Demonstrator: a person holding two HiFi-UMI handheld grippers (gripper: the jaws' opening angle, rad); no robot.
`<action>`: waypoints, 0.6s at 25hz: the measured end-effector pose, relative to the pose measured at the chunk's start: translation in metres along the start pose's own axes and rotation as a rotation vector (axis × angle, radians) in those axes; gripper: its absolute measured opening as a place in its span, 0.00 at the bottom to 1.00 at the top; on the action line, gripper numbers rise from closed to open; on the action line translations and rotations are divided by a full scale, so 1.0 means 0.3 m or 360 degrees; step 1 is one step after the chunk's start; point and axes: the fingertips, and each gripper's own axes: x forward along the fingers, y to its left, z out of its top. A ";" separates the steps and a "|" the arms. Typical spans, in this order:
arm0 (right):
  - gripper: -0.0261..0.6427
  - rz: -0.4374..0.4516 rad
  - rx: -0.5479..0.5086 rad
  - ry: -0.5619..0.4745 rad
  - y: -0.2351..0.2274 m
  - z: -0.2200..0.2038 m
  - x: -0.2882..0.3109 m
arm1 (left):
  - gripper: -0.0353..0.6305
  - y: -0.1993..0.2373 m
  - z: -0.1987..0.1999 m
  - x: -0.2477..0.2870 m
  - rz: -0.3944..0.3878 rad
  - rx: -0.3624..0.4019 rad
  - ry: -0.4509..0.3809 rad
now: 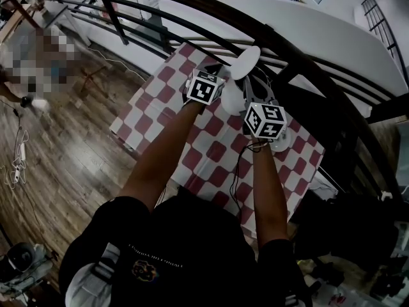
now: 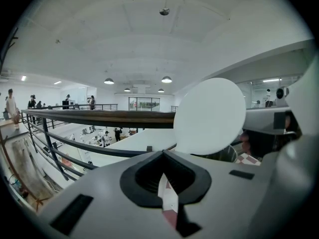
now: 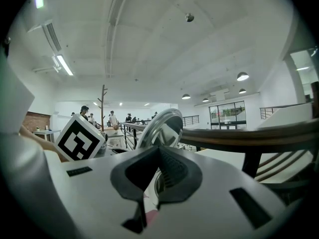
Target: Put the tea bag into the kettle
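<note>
- Two tongs are out over the checkered tabletop (image 1: 214, 155), both well toward its far edge, with my arms stretched across the near half.
- My right tongs (image 3: 158, 151) are pressed together with nothing between them. They sit just beside the kettle, on its right.
- My left tongs (image 2: 163, 159) are pinched on a thin strip, white above and red below, which I take for the tea bag (image 2: 168, 198). The slit is so narrow that some of it could be cloth showing through. As I read it, the bag is in my grip and not in the pot.
- Just past the left tips the kettle (image 2: 227, 154) shows its bare metal rim, ahead and a little to the right, at the tabletop's far edge.
- Its white lid (image 2: 209, 116) stands tipped up above the mouth — so the opening is already done.
- Beyond it runs the dark railing (image 2: 99, 117), with the hall below.
- By my reckoning I'm about halfway, with the bag in hand and the lid up. What is left is to carry the bag over the rim and let go so that it drops inside — perhaps closing the lid after.
</note>
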 end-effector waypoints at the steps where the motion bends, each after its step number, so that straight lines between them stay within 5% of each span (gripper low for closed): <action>1: 0.06 0.0000 0.0000 0.0000 0.001 0.001 0.000 | 0.06 0.000 0.001 -0.002 0.0000 0.0000 -0.0001; 15: 0.06 0.0003 0.0009 0.0003 0.002 -0.004 0.001 | 0.06 -0.001 0.003 -0.005 0.0025 0.0016 -0.0012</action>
